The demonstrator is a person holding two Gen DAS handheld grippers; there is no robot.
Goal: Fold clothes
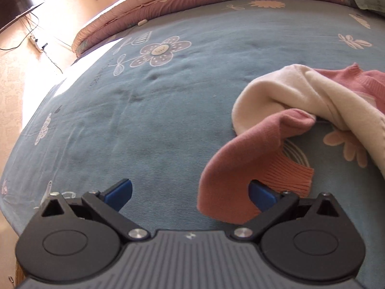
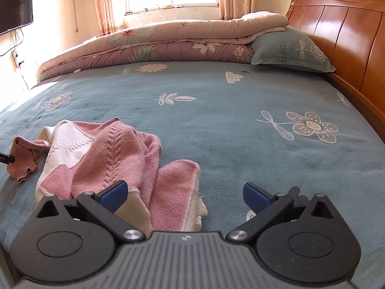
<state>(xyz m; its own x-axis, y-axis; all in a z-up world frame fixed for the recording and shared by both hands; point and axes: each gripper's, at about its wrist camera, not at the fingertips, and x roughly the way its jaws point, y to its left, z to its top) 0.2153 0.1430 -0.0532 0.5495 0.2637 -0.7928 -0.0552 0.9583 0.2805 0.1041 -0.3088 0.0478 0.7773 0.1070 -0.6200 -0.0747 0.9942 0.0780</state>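
Note:
A pink and cream knitted sweater (image 2: 113,151) lies crumpled on the blue flowered bedsheet (image 2: 216,110). In the left wrist view its pink sleeve (image 1: 243,163) with a ribbed cuff reaches toward my left gripper (image 1: 190,196), which is open; the sleeve's end lies by the right finger and partly between the jaws, not pinched. The cream part (image 1: 300,96) bunches at the right. My right gripper (image 2: 185,196) is open just above the sweater's near hem (image 2: 178,192), with the left finger over the fabric. The tip of the left gripper (image 2: 7,159) shows beside the sleeve cuff (image 2: 21,166).
A folded pink quilt (image 2: 154,45) lies along the bed's far side, with a blue pillow (image 2: 288,48) against the wooden headboard (image 2: 341,31). A dark screen (image 2: 14,12) and cables hang on the left wall. The bed's edge (image 1: 36,130) drops off at the left.

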